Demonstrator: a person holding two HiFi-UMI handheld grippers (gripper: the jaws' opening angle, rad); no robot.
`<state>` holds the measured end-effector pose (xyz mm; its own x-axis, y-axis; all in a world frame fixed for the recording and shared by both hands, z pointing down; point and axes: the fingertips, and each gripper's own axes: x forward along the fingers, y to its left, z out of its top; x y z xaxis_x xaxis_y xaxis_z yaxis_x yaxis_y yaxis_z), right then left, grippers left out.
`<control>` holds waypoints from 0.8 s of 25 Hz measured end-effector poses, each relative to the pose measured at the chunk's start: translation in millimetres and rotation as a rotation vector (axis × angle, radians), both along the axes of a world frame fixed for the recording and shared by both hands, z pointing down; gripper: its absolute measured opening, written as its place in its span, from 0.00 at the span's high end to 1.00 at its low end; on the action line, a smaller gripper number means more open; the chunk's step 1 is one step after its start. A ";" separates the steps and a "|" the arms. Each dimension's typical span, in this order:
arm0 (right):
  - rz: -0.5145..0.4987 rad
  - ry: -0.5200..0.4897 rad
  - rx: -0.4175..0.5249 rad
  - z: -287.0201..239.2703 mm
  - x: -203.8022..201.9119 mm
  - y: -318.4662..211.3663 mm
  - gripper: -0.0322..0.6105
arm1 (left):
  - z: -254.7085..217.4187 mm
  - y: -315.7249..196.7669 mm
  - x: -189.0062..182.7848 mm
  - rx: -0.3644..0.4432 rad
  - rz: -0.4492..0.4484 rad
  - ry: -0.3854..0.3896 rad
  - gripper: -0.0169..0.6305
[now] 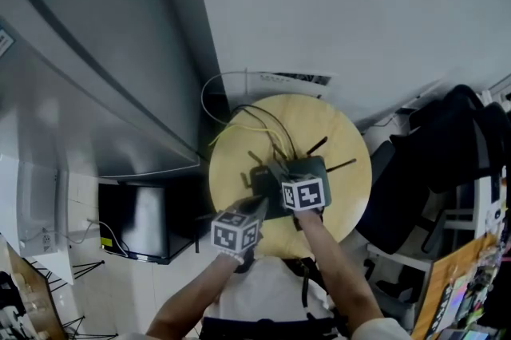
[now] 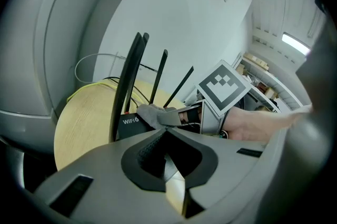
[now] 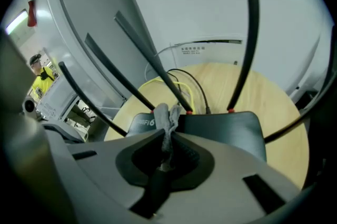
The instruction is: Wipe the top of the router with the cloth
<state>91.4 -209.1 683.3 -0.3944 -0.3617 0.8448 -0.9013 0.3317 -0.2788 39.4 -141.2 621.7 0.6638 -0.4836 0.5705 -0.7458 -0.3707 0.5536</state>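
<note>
**Stock at hand: router, cloth, two grippers**

1. Router (image 1: 310, 166): black and flat, with several thin antennas (image 3: 248, 33) standing up. I find it near the middle of a round wooden table (image 1: 343, 131), with yellow cables (image 3: 181, 86) and black ones leaving its far edge. A "WiFi 6" mark shows on its left side.

2. Cloth (image 3: 167, 116): grey and bunched. Its free end lies on the router's top near the far left corner, close to an antenna base.

3. Right gripper (image 3: 168, 134): I have its fingers clamped on the cloth, which stands pinched between them. It hangs over the near part of the router's top.

4. Left gripper (image 2: 166, 130): fingers closed tip to tip, nothing between them. It sits low at the near left of the table, just beside the router's left side. I cannot tell whether it touches the router.

5. Surroundings: a white wall behind the table and a large grey cabinet (image 1: 96, 75) to the left.
</note>
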 end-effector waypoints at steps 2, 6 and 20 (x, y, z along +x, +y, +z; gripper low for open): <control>0.037 0.005 0.003 -0.1 16.1 -2.4 0.89 | 0.0 -5.3 9.4 0.001 0.011 0.002 0.98; 0.115 0.032 0.010 1.3 51.8 -6.5 0.89 | -2.4 -12.7 31.6 0.004 0.050 0.013 0.98; 0.321 0.267 0.149 -9.5 152.3 -10.0 0.89 | -1.5 -3.4 44.7 -0.021 0.103 0.021 0.98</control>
